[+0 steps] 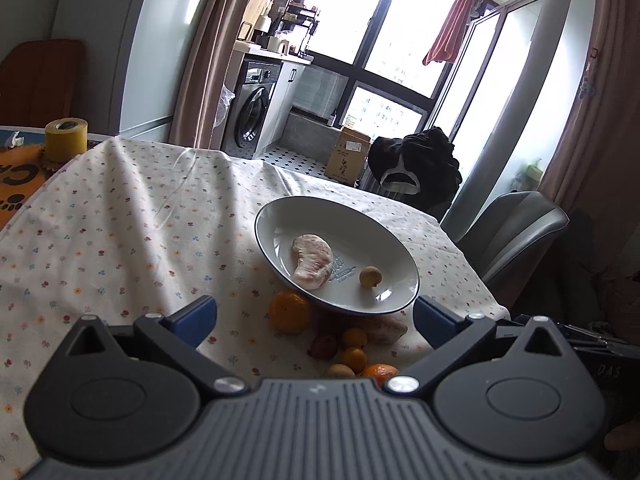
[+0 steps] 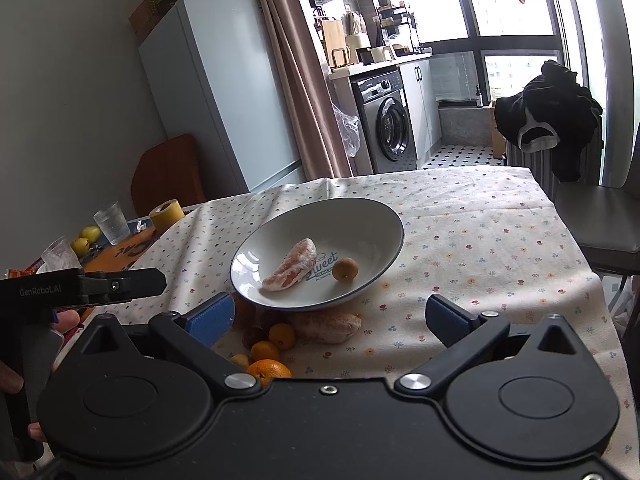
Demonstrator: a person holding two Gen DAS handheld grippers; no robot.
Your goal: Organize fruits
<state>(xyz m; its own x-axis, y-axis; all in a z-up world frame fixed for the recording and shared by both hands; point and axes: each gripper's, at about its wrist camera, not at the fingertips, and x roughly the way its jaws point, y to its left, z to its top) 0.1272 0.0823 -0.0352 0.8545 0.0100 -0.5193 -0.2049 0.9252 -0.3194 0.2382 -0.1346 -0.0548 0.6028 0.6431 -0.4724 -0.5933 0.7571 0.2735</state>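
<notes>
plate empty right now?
No: the plate holds a peeled pomelo segment and one small round yellow fruit.

left gripper: wide apart, empty | right gripper: wide apart, empty

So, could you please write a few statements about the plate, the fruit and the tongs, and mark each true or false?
1. The plate holds two pieces of fruit. True: a pomelo segment and a small round fruit.
2. The plate lies flat on the cloth. False: it is tilted, its near edge propped on the fruit pile.
3. Both tongs are open and empty. True: left tongs, right tongs.
4. All fruit is already on the plate. False: oranges and smaller fruit remain on the tablecloth.
5. The tape roll is blue. False: it is yellow.
</notes>
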